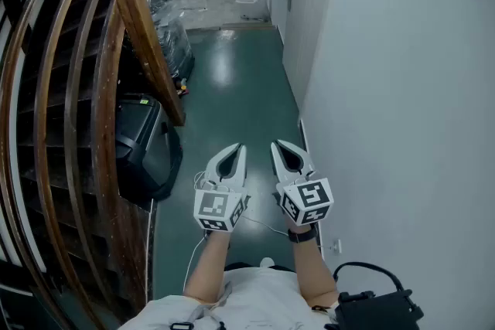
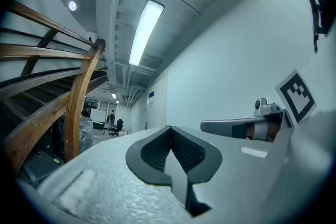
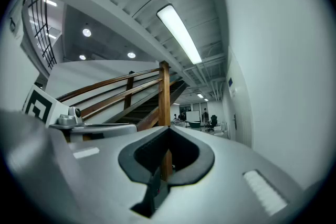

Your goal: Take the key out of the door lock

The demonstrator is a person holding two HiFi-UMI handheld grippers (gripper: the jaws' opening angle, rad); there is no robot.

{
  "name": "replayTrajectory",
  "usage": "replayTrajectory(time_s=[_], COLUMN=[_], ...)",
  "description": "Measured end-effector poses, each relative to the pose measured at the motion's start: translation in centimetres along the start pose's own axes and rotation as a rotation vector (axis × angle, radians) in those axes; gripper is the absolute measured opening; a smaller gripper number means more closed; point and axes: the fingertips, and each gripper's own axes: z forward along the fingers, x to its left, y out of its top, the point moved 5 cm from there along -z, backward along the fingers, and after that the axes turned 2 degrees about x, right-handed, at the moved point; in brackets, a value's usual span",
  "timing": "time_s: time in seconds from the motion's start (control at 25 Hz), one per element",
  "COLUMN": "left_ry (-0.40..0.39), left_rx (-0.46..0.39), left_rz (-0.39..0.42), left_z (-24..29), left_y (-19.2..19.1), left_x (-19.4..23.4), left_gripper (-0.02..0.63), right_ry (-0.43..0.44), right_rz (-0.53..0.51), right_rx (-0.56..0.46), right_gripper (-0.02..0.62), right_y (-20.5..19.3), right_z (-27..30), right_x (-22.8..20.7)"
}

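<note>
A wooden stair rail (image 1: 147,35) fills the left. Over the green floor (image 1: 232,89), the left gripper (image 1: 235,149) and right gripper (image 1: 281,146) hang side by side, fingers pressed together, empty. The door (image 1: 298,11) stands far right; its key is too small to see.

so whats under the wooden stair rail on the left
A black boxy object sits beneath the wooden rail, on the green floor. The balusters cover its left part.

Green floor (image 1: 232,89), white wall (image 1: 402,50), brown banister (image 1: 147,27), white left gripper (image 1: 238,147), possibly black box (image 1: 139,147).
</note>
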Motion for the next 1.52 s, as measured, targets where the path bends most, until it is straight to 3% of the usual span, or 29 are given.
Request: replayTrajectory(time_s=[0.12,0.36,0.52,0.84,0.96,1.08,1.24,1.36,1.52], left_ry=[0.013,0.083,0.089,0.018,0.080,0.074,0.036,0.049,0.060], left_rx=[0.014,0.044,0.074,0.072,0.110,0.062,-0.002,-0.004,0.033], left_rz=[0.026,0.035,0.020,0.001,0.096,0.168,0.203,0.159,0.133], left_z=[3.3,6.4,9.1,19.9,24.9,28.9,31.7,33.2,36.0], left_y=[-0.8,-2.0,-3.3,-5.5,-4.8,-2.1,-1.0,-2.0,-3.2], left_x=[-1.4,1.4,3.3,8.9,12.5,15.3,20.0,23.8,27.5], left_gripper=[0.002,0.002,0.002,0.002,0.002,0.000,0.000,0.000,0.000], right_ry=[-0.004,-0.008,-0.081,-0.200,-0.245,-0.291,-0.233,-0.166,-0.050], right_rz=[0.062,0.090,0.107,0.007,-0.089,-0.160,-0.212,-0.269,-0.252], right_rx=[0.037,0.053,0.068,0.094,0.136,0.094,0.041,0.112,0.163], right_gripper=[0.005,0.005,0.005,-0.006,-0.005,-0.003,0.002,0.002,0.006], right_y=[-1.9,-3.5,-4.3,-4.4,-3.0,0.0,1.1,-0.7,-2.8], right_z=[0.3,2.9,5.0,15.0,21.1,26.5,32.4,36.6,41.9], right_x=[-3.9,-7.3,-10.5,-15.9,-16.5,-17.2,-17.2,-16.9,-17.5])
